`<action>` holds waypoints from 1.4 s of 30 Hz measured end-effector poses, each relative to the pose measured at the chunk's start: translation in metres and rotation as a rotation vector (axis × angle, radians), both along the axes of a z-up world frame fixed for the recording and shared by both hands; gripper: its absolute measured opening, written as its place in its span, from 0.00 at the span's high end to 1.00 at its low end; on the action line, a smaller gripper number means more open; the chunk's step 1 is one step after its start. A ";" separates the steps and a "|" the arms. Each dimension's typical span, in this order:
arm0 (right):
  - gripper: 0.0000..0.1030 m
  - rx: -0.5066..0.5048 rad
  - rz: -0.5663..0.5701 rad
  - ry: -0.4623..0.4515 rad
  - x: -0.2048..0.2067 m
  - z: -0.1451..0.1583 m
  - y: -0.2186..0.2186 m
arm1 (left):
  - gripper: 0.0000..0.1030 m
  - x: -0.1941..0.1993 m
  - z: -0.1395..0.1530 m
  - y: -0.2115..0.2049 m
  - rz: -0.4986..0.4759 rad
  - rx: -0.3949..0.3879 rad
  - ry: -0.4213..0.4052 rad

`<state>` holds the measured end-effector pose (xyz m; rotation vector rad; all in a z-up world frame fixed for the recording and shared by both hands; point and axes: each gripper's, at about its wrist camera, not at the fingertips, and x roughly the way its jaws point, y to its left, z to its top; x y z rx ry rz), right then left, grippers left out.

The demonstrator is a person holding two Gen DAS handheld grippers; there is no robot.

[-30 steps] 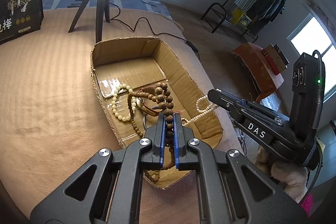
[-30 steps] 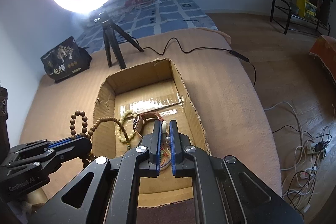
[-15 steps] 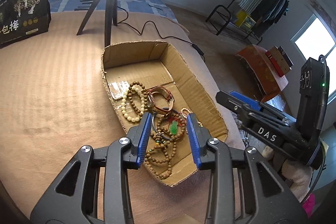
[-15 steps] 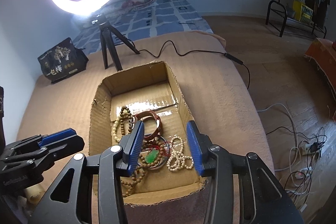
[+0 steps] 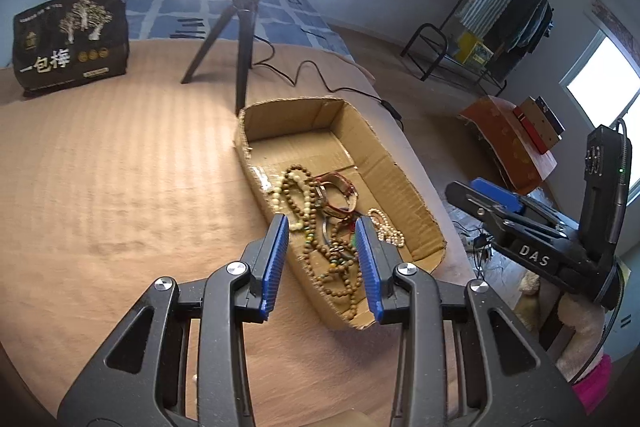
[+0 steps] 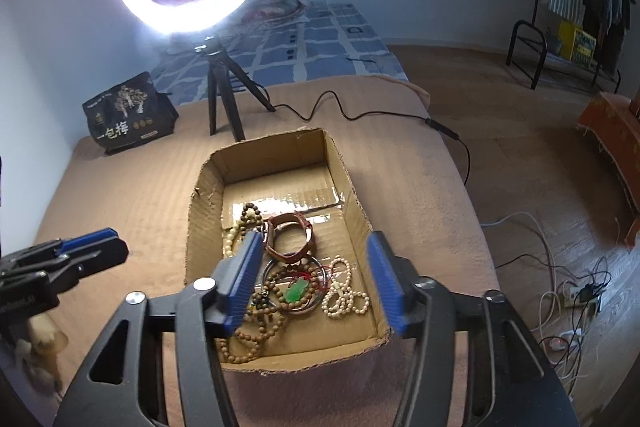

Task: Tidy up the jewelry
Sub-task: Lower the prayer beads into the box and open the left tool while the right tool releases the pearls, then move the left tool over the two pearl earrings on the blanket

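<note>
An open cardboard box [image 6: 204, 187] [image 5: 400, 179] lies on the tan blanket. Inside it lie brown wooden bead strings [image 6: 256, 331] [image 5: 340, 283], a pale bead bracelet [image 6: 230, 239], a brown leather band [image 6: 290, 227] [image 5: 338, 185], a metal bangle with a green pendant [image 6: 297, 291], and a white pearl string [image 6: 344, 301] [image 5: 386, 227]. My left gripper [image 5: 322, 235] is open and empty, above the box's near left edge. My right gripper [image 6: 314, 249] is open and empty, above the box's near end. Each gripper shows in the other's view: the right one at the right of the left wrist view [image 5: 492, 199], the left one at the left of the right wrist view [image 6: 92, 247].
A ring light on a black tripod [image 6: 220, 99] [image 5: 240, 39] stands behind the box, its cable [image 6: 360, 115] trailing right. A black snack bag [image 6: 128, 115] [image 5: 68, 43] stands at the back left. The bed edge drops to a wooden floor with cables [image 6: 560, 291] on the right.
Both grippers were shut on bead strings held over the box; they opened, the wooden beads and pearls dropped into the box, and both grippers drew back and up.
</note>
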<state>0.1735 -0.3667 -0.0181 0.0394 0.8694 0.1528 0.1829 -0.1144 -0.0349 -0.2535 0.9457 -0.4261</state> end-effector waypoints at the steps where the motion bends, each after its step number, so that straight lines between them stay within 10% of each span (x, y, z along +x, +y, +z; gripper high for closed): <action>1: 0.46 -0.003 0.001 -0.004 -0.002 0.002 0.001 | 0.67 -0.002 0.001 0.003 0.004 0.003 -0.003; 15: 0.32 -0.010 0.069 -0.112 -0.045 0.017 0.037 | 0.67 -0.045 0.009 0.065 0.034 0.116 -0.078; 42: 0.31 0.089 0.306 0.109 -0.055 -0.048 0.116 | 0.75 -0.111 -0.118 0.077 -0.082 0.204 0.125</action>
